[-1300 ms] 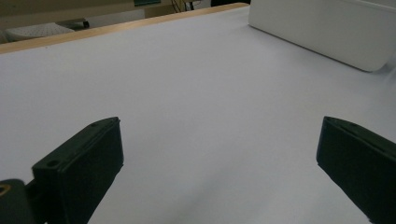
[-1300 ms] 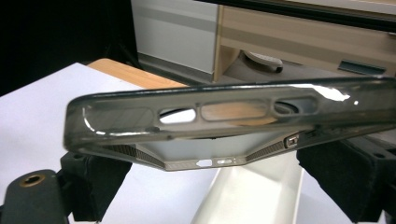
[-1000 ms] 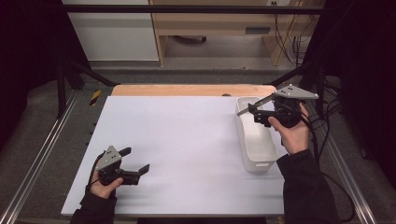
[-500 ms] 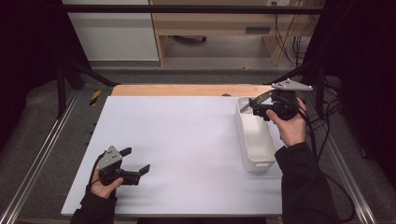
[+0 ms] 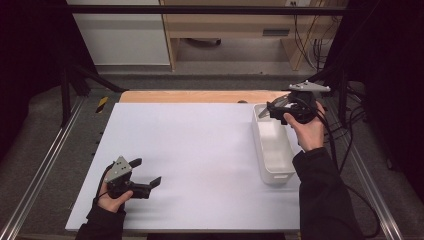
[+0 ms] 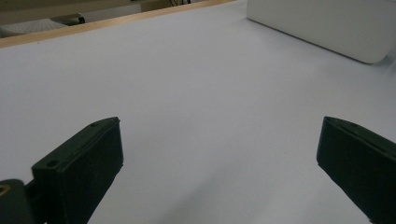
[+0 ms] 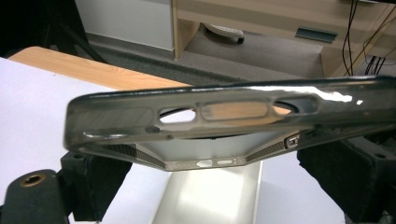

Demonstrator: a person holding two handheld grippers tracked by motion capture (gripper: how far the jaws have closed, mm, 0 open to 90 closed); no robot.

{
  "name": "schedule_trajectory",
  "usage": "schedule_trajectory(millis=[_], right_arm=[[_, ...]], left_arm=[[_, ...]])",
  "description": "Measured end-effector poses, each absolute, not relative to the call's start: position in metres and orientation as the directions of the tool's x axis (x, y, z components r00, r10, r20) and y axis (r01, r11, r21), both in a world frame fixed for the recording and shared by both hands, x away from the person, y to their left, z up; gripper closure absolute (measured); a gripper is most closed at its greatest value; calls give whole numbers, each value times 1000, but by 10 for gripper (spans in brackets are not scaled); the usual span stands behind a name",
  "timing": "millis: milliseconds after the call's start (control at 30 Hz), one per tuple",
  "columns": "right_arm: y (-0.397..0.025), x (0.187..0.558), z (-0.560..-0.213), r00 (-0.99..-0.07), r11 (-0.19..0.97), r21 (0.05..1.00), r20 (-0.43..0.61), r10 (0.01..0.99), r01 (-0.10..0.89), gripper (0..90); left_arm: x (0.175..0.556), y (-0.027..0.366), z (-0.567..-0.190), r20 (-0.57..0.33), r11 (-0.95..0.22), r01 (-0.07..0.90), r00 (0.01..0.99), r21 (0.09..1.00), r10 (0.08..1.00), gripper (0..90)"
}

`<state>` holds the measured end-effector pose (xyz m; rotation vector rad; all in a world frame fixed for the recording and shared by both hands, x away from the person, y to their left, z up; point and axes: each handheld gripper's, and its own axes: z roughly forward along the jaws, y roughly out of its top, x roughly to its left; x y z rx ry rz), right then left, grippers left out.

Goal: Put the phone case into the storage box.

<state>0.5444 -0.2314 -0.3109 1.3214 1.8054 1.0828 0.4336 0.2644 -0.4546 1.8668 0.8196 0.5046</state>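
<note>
- Right gripper (image 5: pixel 270 109) clamps a clear phone case (image 7: pixel 224 123), holding it above the far end of the white tray (image 5: pixel 274 150).
- Left gripper (image 5: pixel 146 173) rests wide open and empty on the near-left counter (image 5: pixel 190 150).

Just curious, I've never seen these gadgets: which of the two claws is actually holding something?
The right claw, raised over the white bin, grips a clear phone case. The left claw, low over the table, is open with nothing between its jaws.
</note>
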Motion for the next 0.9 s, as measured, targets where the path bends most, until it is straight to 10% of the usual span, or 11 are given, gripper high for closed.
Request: schedule_trajectory(millis=[900], right_arm=[[-226, 581, -325, -195, 104, 843, 1, 981, 528, 116]], left_arm=[[435, 261, -457, -7, -296, 316, 695, 901, 719, 0]])
